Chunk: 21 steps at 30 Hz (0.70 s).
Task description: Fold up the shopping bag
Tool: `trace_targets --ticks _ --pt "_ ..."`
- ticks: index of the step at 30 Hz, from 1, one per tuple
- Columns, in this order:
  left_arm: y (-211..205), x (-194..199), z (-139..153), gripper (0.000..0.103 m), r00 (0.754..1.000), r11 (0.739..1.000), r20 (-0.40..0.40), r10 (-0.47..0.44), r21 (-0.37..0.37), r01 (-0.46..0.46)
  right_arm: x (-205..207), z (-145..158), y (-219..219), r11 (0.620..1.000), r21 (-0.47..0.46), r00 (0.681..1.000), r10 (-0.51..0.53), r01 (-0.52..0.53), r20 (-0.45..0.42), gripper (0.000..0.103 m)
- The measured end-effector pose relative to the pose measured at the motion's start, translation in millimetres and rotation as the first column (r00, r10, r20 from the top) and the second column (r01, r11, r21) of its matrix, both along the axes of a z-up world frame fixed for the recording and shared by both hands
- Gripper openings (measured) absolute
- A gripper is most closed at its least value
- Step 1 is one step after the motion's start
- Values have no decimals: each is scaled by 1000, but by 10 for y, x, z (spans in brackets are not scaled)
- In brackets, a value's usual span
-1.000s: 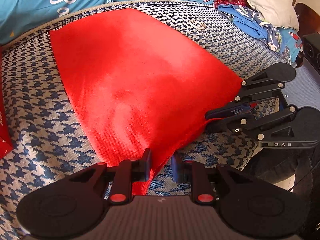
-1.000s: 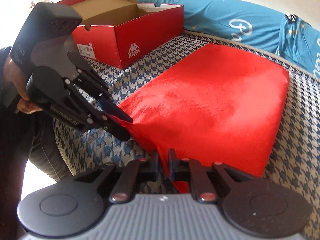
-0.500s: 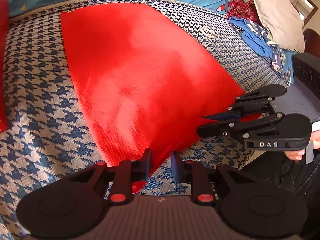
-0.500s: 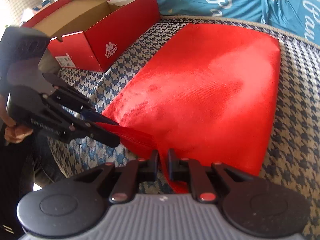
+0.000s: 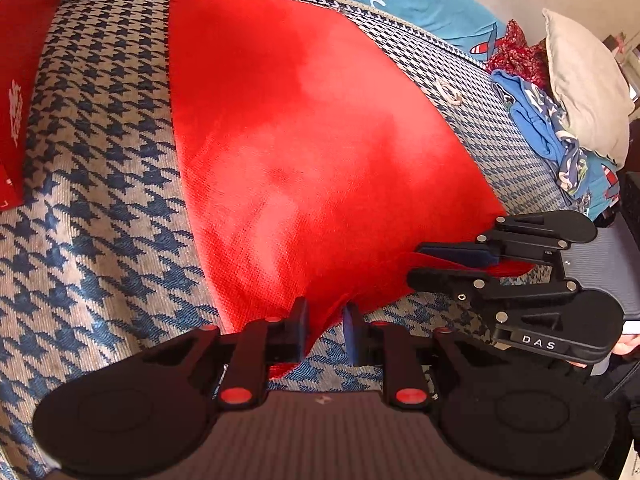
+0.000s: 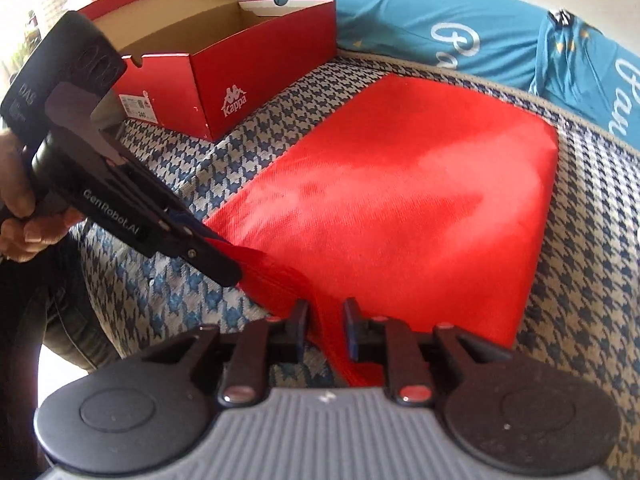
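We hold the red non-woven shopping bag (image 5: 304,128) flat on the houndstooth bed cover (image 5: 100,208), its near edge at the bed's near edge, with the left tongs (image 5: 323,322) and right tongs (image 6: 326,322) each pinching a near corner. The thin, slick, grid-textured fabric could slip from either pinch. Uneven lifting could skew the fold, or drag the bag toward the red shoebox (image 6: 224,68) at the bed's left edge.
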<state>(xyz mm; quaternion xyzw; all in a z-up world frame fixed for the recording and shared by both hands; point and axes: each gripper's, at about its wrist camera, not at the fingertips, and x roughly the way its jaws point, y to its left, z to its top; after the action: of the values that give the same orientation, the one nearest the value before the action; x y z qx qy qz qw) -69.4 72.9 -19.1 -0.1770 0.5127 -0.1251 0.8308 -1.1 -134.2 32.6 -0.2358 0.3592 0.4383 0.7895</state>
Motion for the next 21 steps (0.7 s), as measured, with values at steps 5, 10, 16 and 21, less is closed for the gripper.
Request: trace_targets --ticks 5,10,16,21 --pt "7 27 -12 19 999 1000 -24 26 -6 -26 -127 48 -2 998 -7 995 56 -56 85 21" --pt "-17 90 -6 18 998 1000 -53 27 10 -26 -265 69 16 991 -8 980 134 -134 149 18" --pt "-34 135 10 19 997 999 -73 35 3 -35 -38 4 0 1000 21 1000 5 -5 -9 10" --pt "-33 152 11 19 995 998 -80 66 -10 -67 96 -49 -28 996 43 993 -75 80 -96 10"
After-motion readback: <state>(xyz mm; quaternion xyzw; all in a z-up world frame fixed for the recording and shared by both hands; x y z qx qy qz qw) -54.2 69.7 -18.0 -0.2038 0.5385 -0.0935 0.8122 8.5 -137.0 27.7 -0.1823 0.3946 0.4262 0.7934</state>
